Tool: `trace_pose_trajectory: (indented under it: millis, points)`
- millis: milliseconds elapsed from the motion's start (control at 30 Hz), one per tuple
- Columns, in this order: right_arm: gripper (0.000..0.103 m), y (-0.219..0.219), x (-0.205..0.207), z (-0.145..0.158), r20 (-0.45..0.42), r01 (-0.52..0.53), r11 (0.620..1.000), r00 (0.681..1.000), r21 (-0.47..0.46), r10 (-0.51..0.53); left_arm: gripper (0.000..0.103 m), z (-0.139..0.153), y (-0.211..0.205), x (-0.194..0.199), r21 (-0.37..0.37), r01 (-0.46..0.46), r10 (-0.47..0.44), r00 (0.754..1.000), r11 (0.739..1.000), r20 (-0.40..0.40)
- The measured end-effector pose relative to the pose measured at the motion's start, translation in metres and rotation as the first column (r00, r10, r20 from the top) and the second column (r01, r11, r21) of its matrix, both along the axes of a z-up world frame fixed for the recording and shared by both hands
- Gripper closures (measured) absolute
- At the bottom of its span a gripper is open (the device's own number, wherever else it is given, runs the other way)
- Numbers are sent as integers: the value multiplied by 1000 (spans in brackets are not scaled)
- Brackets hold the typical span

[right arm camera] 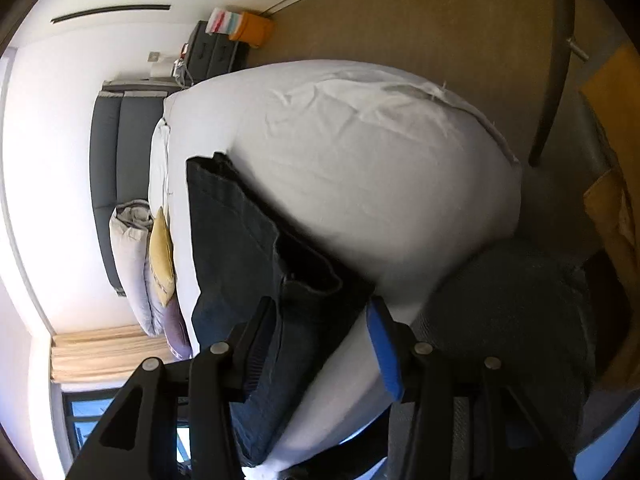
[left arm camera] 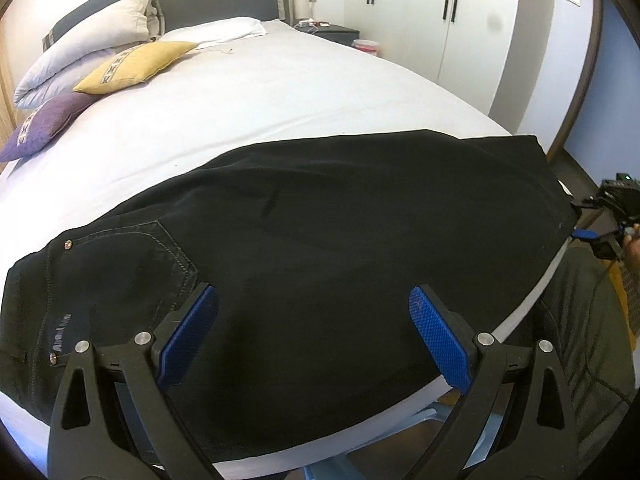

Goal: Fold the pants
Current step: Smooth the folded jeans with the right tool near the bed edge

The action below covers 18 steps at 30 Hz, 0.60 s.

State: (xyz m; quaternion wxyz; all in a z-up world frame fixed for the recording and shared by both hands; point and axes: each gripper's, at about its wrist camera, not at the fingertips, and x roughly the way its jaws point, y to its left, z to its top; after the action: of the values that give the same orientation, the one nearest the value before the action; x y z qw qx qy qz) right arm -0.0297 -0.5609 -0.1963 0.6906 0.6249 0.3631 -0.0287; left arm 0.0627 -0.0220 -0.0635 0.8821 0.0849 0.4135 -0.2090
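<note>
A white bed (left arm camera: 280, 92) fills the bedroom, its far half bare. The black pants (left arm camera: 320, 220) lie folded along its near edge. Pillows (left arm camera: 132, 64) sit by the headboard. Left tool (left arm camera: 314, 312) hangs open above the pants; right tool (right arm camera: 320, 320) is open, cloth between the jaws.

One faint patch of lettering on the pants, and it does not read.

On the black pants (left arm camera: 312, 240), down at eight o'clock in the left wrist view, a small pale patch (left arm camera: 60, 333) of letters runs sideways along the waistband between two rivets; the characters are too blurred and turned to spell out. In the right wrist view, no writing is legible anywhere.
</note>
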Motion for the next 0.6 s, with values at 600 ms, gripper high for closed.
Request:
trace_pose_trajectory:
  millis: [600]
  points:
    - [45,0,-10,15,128,14,986,991,166,-36,5,-4,2,-7,-9,-3,3,1000,1000,-12]
